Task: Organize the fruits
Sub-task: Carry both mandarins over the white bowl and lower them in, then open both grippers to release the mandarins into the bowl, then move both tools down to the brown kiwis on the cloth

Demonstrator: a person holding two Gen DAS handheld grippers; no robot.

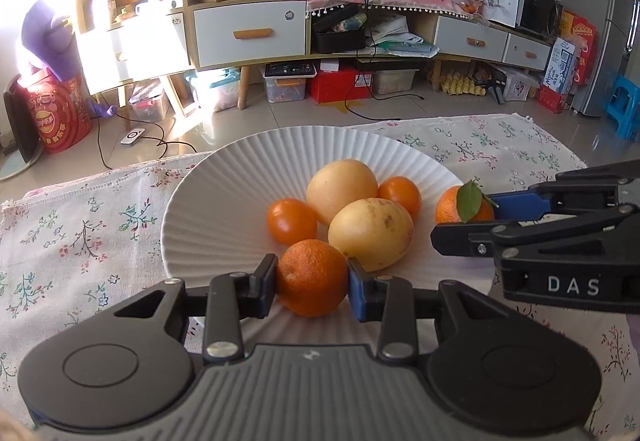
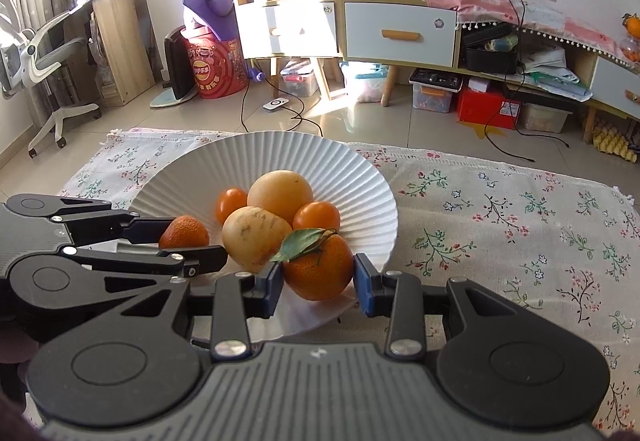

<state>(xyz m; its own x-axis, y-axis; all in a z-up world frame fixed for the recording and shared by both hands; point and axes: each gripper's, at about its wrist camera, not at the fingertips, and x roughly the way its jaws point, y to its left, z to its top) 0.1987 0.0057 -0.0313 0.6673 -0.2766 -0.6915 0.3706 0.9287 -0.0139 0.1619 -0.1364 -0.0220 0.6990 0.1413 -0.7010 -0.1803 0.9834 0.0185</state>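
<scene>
Plate looks like matt white ceramic, ribbed all the way round. The cloth under it is thin woven fabric with a floral print. Both mandarins have dimpled, slightly shiny peel. Grippers are matt black plastic with bright metal rivets and blue rubbery-looking pads.

1. Plate: white, ribbed with fine radial lines.
2. Cloth: off-white, printed with dark sprigs and small pink and blue flowers.
3. Mandarins: deep orange; the one at the plate's right edge bears a green leaf.
4. Tomatoes: glossy orange.
5. Pears: pale yellow, brown-speckled.
6. Grippers: black, blue pads.
</scene>
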